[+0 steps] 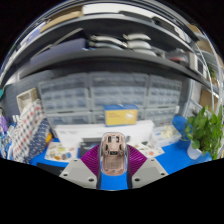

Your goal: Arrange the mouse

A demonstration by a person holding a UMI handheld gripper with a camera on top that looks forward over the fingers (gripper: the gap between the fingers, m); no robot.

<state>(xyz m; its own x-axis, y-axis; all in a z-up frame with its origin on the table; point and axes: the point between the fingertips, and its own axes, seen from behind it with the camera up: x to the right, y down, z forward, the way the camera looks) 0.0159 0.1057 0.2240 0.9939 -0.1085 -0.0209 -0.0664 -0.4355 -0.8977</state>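
A tan computer mouse (113,153) stands between my two fingers, seen from its underside, nose pointing away from me. My gripper (113,160) is shut on it: both purple pads (92,160) press on its sides. The mouse is held up above a blue mat (170,153) on the table. The lower end of the mouse is hidden behind the gripper body.
A white box (90,133) and a small tan and blue box (120,116) lie beyond the fingers. A green plant (203,130) in a white pot stands to the right. Colourful packs (25,130) stand to the left. Shelves with bins (110,95) fill the back.
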